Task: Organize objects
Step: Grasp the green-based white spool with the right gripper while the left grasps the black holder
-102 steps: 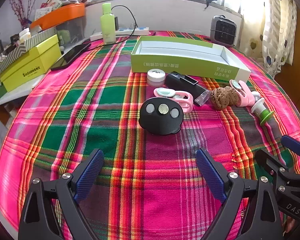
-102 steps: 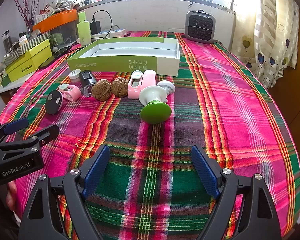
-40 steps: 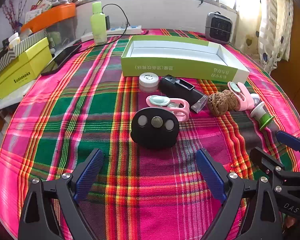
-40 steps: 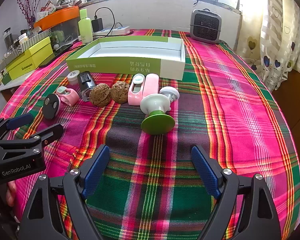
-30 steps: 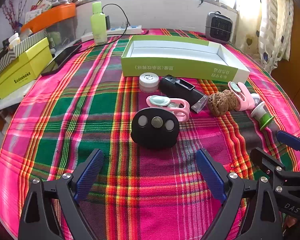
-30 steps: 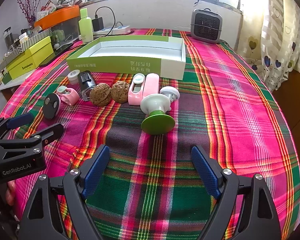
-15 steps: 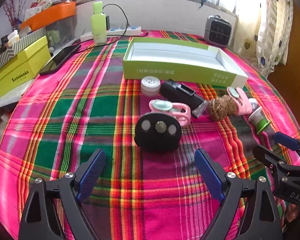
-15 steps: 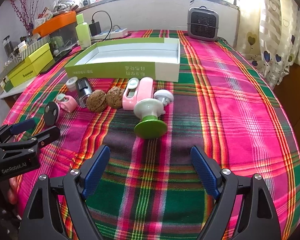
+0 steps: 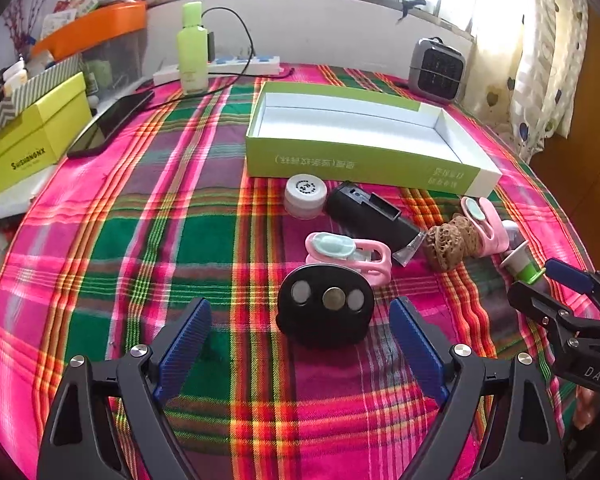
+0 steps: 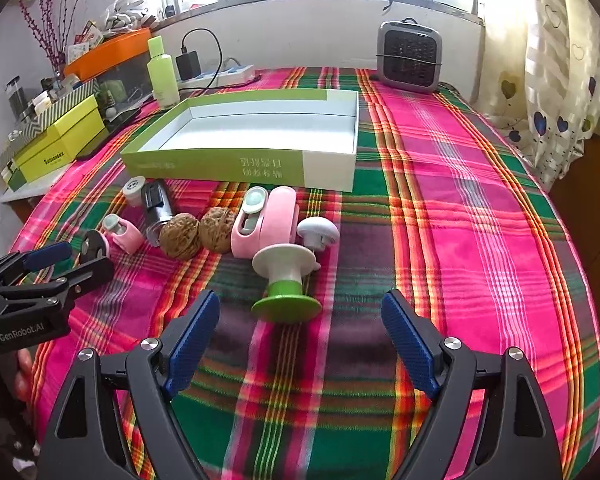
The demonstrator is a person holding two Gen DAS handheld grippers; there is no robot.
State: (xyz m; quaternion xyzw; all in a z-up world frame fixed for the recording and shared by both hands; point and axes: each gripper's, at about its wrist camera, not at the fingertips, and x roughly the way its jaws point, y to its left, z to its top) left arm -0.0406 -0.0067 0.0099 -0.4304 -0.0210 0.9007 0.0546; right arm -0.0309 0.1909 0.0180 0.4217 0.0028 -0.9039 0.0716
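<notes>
An empty green box (image 9: 364,160) (image 10: 236,166) lies on the plaid tablecloth. In front of it runs a row of small items: a white jar (image 9: 305,196), a black case (image 9: 366,214), a pink clip (image 9: 352,252), two walnuts (image 9: 452,240) (image 10: 180,240), a pink holder (image 10: 266,220) and a white cap (image 10: 318,232). My left gripper (image 9: 299,304) is open, its fingers on either side of a black round device (image 9: 326,312) without touching it. My right gripper (image 10: 300,298) is open just short of a green-and-white stopper (image 10: 286,280).
A grey heater (image 10: 410,58) stands at the back right. A green bottle (image 9: 192,48), a power strip (image 9: 220,68) and a phone (image 9: 112,122) are at the back left. A yellow box (image 9: 32,140) sits off the left table edge. Curtains hang on the right.
Both grippers have moved forward and lower toward the row. The black round device now lies between the left fingers, and the stopper is nearer the right gripper. No object has moved.
</notes>
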